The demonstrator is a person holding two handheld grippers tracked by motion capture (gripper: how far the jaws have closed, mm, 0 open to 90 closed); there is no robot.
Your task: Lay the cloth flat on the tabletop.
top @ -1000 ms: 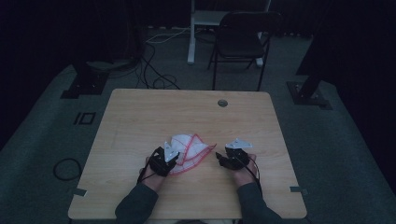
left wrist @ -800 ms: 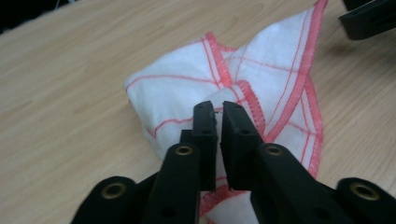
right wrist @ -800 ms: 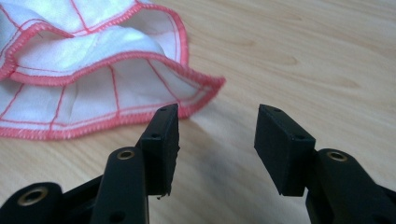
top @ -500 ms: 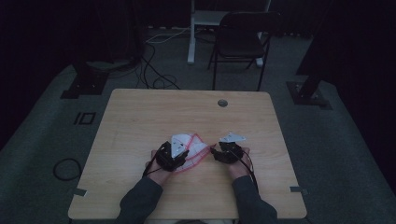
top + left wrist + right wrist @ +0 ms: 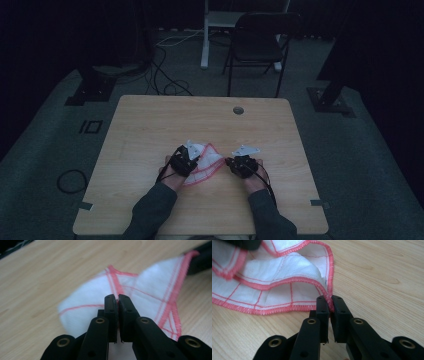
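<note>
A dim room seen from above, with a light wooden table (image 5: 150, 125) at the centre of the frame. A person's two forearms come in from the bottom edge, each hand holding a black gripper. Between them, just below the middle of the table, lies a small white cloth (image 5: 209, 162) with red stitched edges and thin red grid lines, crumpled and partly folded over itself.

The left gripper (image 5: 117, 299) has just been closing; its jaws now stand pressed together, with a thin fold of the cloth pinched between them. In the left gripper view the cloth spreads away above the jaw tips towards the upper right of the frame, where the other gripper's dark tip meets a red-edged corner.

The right gripper (image 5: 330, 303) has also just been closing, and its jaws pinch the red hem at the cloth's near corner. In the right gripper view the rest of the cloth lies up and to the left of the jaws.

So the cloth hangs between the two grippers, its longer stretch running left to right across the high view. Both hands sit equally close, each at its own end. The next move probably depends on drawing those ends apart along that line.

No brand, label or writing can be read anywhere. A folding chair (image 5: 260, 45) stands beyond the table at the top of the frame.
</note>
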